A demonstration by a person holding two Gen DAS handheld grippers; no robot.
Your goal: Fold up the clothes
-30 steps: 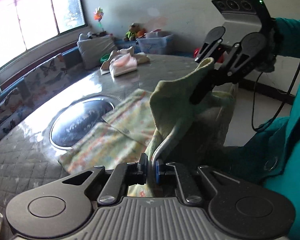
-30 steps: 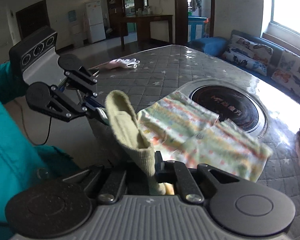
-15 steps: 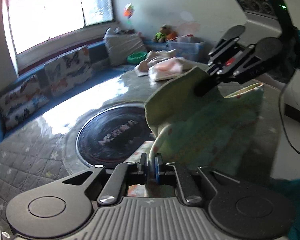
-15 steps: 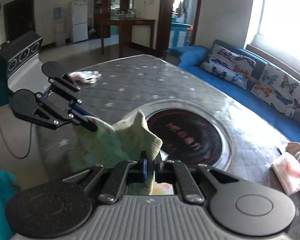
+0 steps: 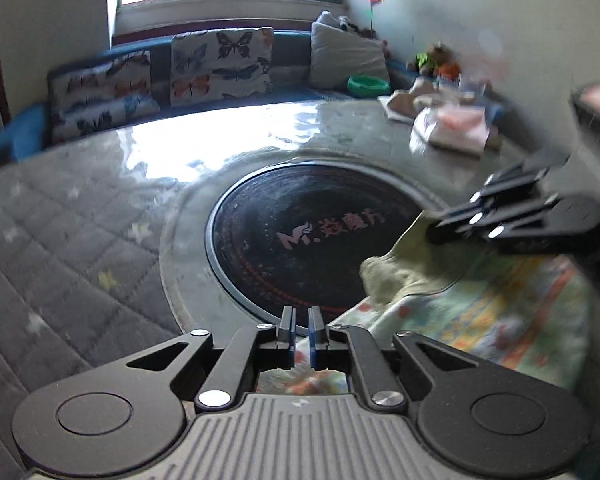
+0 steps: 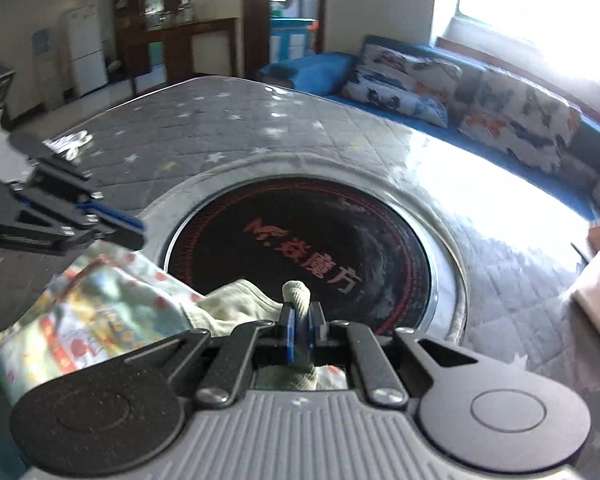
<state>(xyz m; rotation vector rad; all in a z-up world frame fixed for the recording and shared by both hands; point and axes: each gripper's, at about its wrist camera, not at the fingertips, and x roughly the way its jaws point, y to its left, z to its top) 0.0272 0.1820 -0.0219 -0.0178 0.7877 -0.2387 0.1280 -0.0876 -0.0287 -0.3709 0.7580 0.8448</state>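
Note:
A pale green garment with a coloured print [image 5: 480,312] lies on the round table by the dark glass disc [image 5: 312,236]. My left gripper [image 5: 300,334] hangs just above the garment's near corner, its jaws a narrow gap apart with nothing between them. My right gripper [image 6: 300,330] is shut on the garment's pale ribbed edge [image 6: 296,292]. In the right wrist view the printed cloth [image 6: 88,316] bunches at lower left below the left gripper [image 6: 116,228]. The right gripper [image 5: 436,232] shows in the left wrist view over the cloth's far edge.
The table [image 5: 80,216] has a grey quilted cover with stars. Folded pale clothes [image 5: 452,124] lie at its far right. A small white item [image 6: 68,144] lies at the far left. A butterfly-print sofa [image 5: 160,76] runs under the window.
Both grippers carried the garment's edge forward and down toward the glass disc. The left gripper's jaws have parted and let the cloth go. The right gripper still grips it.

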